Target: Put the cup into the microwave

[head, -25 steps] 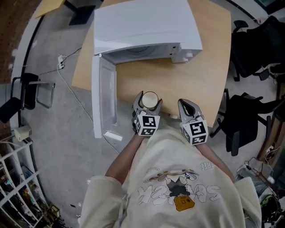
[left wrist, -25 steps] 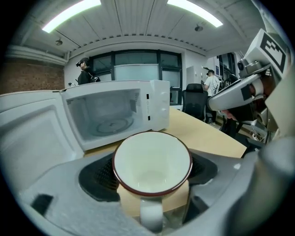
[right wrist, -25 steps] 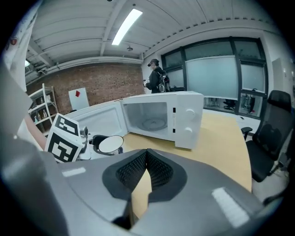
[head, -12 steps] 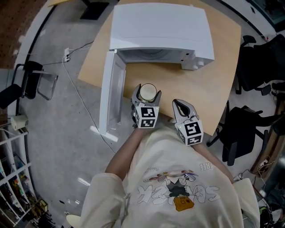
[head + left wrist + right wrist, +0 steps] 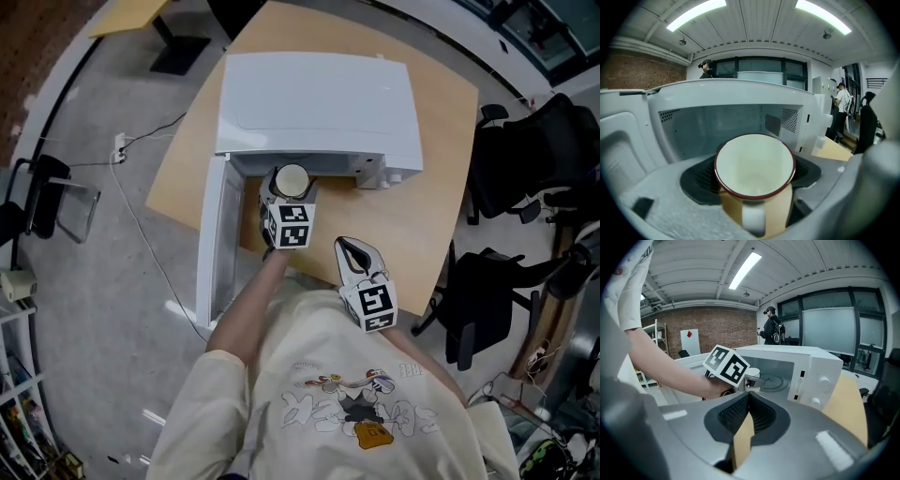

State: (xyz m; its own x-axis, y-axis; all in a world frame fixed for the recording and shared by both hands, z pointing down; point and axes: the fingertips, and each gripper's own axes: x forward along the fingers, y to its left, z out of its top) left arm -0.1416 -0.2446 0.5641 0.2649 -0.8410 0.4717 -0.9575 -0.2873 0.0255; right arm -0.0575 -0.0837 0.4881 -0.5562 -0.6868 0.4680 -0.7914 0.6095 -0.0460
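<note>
Cup (image 5: 291, 178): tan, white inside, dark red rim; upright, gripped at the microwave's mouth, just above frame centre.
Microwave (image 5: 319, 103): white, upper centre; door (image 5: 211, 244) swung open leftward.

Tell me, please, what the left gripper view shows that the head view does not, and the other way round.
Only the left gripper view shows that the cup is empty, with its handle turned toward the camera and the cavity straight ahead. Only the head view shows the right gripper, shut and empty, held back over the table, and the door swung open to the left. Both show the left gripper shut on the cup at the open front of the microwave.
</note>
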